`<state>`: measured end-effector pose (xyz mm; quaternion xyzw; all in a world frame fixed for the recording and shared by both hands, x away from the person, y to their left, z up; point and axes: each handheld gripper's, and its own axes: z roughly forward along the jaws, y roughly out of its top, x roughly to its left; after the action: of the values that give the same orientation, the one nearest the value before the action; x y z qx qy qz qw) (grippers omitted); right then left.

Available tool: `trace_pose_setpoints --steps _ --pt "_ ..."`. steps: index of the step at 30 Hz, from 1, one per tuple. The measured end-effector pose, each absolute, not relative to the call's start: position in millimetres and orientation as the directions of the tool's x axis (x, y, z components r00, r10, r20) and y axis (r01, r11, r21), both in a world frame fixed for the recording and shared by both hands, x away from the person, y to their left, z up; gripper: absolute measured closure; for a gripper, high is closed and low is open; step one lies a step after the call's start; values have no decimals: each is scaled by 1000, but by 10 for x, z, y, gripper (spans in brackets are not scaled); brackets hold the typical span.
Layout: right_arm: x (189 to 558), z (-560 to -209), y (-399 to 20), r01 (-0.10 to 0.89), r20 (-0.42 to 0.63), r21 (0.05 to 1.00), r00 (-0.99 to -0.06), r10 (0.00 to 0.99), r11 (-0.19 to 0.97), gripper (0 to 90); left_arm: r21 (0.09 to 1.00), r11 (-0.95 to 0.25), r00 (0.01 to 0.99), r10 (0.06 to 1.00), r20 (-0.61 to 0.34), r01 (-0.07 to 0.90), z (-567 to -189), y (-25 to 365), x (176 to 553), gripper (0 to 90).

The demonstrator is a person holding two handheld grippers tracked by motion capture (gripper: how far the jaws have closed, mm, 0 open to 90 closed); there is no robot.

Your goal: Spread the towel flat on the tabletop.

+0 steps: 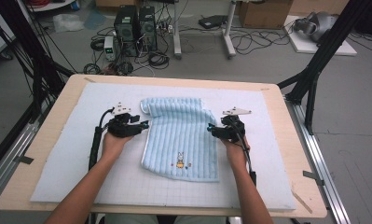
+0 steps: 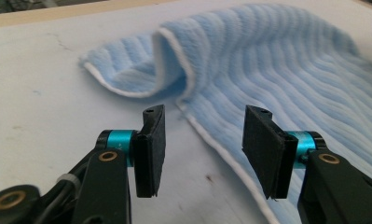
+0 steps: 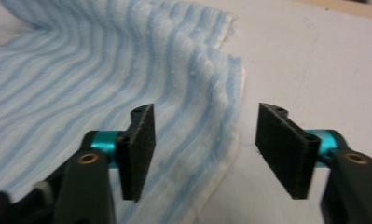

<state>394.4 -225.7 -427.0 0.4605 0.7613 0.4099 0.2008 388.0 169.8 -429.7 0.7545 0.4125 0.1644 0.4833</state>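
Between your two claws lies the light blue striped towel (image 1: 181, 137), its far left corner (image 2: 127, 77) rolled over on itself so the underside there is hidden. From the right gripper view the towel's near part runs out of frame, and its right hem (image 3: 232, 126) is blurred. The small embroidered figure (image 1: 180, 160) near the towel's close edge is too small to make out clearly.

Your left gripper (image 1: 144, 125) sits just beside the towel's left edge with its jaws apart; the white-trimmed edge (image 2: 216, 147) runs on the mat between them, and neither pad (image 2: 152, 149) presses on it. Your right gripper (image 1: 210, 128) is at the towel's right edge, jaws likewise spread. The hem lies beneath the gap and the pads (image 3: 139, 151) stand clear of the cloth. Neither claw holds anything.

Under both claws is a pale gridded mat (image 1: 81, 154) on a light wooden table (image 1: 48, 135). Beyond the table's far edge you have grey floor with two computer towers (image 1: 134, 25), tangled cables (image 1: 158, 58), a cardboard box (image 1: 263, 13) and black frame posts (image 1: 319, 60).
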Motion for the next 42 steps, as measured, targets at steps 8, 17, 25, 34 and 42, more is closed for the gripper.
trace_pose_setpoints --steps 8,17,25,34,42 --pt "3545 -4227 -2348 486 60 832 -558 828 267 147 887 -199 659 738 -145 418 -4319 1627 3601 350" --pt "3351 -4312 -2322 500 39 799 -598 801 334 109 832 -294 686 714 -136 471 -4390 1511 3549 342" --pt "3410 -4438 -2176 556 42 732 -613 789 394 469 790 -407 722 689 -65 459 -4503 1415 3493 843" --pt "3538 -4440 -2021 519 -35 728 -624 781 447 808 799 -335 632 772 -71 499 -4497 1513 3682 875" --pt "3732 -4479 -1839 496 -99 748 -572 814 440 796 828 -265 597 796 -102 494 -4496 1603 3846 860"
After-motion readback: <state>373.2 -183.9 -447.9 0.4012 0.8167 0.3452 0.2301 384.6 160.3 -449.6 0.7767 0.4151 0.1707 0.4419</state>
